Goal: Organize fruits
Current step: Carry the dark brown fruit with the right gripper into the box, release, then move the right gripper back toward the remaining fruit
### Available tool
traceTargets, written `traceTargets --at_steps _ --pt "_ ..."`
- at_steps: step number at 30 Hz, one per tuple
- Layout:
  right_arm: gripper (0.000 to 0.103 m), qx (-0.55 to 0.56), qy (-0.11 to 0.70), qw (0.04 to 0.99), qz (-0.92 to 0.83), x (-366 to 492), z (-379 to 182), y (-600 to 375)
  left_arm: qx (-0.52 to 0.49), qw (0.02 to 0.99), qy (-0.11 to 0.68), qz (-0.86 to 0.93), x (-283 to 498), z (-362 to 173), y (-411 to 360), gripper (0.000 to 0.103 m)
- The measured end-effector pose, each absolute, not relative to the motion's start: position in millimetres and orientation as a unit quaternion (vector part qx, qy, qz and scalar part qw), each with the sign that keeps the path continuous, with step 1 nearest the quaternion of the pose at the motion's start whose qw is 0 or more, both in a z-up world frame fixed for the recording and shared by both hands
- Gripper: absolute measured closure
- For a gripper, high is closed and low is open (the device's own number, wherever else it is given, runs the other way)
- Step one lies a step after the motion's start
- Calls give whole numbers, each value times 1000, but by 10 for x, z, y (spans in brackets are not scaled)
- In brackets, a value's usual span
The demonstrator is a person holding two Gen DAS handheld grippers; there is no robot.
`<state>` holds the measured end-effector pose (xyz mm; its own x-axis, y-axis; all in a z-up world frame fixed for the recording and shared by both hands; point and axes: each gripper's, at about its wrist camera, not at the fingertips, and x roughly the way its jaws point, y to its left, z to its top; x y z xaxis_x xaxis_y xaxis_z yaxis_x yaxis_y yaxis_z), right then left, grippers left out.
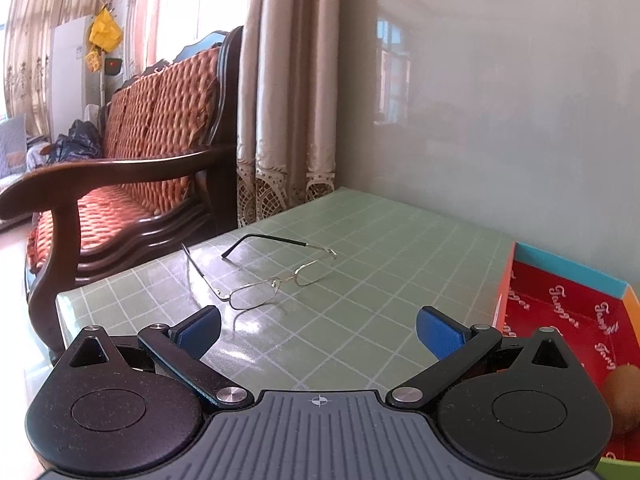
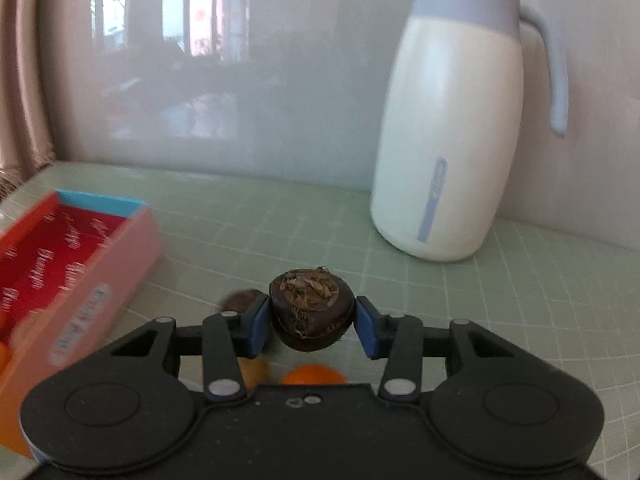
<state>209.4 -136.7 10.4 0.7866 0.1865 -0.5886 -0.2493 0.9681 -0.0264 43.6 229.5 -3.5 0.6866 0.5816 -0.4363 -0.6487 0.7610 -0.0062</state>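
Observation:
In the right wrist view my right gripper (image 2: 313, 320) is shut on a dark brown round fruit (image 2: 313, 312) with a dry, flaky top, held above the green table. Below it lie an orange fruit (image 2: 314, 375) and a brownish fruit (image 2: 240, 301), both partly hidden by the fingers. A shallow box with a red printed lining (image 2: 60, 248) stands at the left. In the left wrist view my left gripper (image 1: 318, 332) is open over the table with nothing between its blue pads. The same box (image 1: 568, 304) is at the right, with a kiwi (image 1: 624, 396) in it.
A pair of metal-framed glasses (image 1: 264, 276) lies unfolded on the green checked tablecloth (image 1: 380, 280) ahead of the left gripper. A tall white jug with a pale blue lid and handle (image 2: 452, 128) stands at the back right against the wall. A wooden sofa (image 1: 132, 168) stands beyond the table's left edge.

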Motion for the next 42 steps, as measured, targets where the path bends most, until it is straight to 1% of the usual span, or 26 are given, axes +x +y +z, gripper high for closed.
traceTargets --at_steps 12,26,28,29,30,35,42 --pt "59 -44 269 939 211 1588 374 -658 -57 918 230 317 374 -31 2200 0" --pt "59 -65 268 918 286 1402 305 138 -65 918 238 312 299 -68 2319 0" --pt "56 -74 268 915 293 1378 276 231 -61 919 239 308 310 -61 2295 0" --pt "47 -81 268 913 296 1372 254 270 -59 920 238 306 313 -59 2278 0" --pt "43 -85 265 914 295 1359 241 291 -57 921 238 304 317 -56 2265 0" --pt "43 -65 248 927 275 1366 340 90 -50 925 237 294 332 -38 2184 0" --pt "40 9 227 957 179 1482 541 -912 -54 934 226 273 345 19 2009 0"
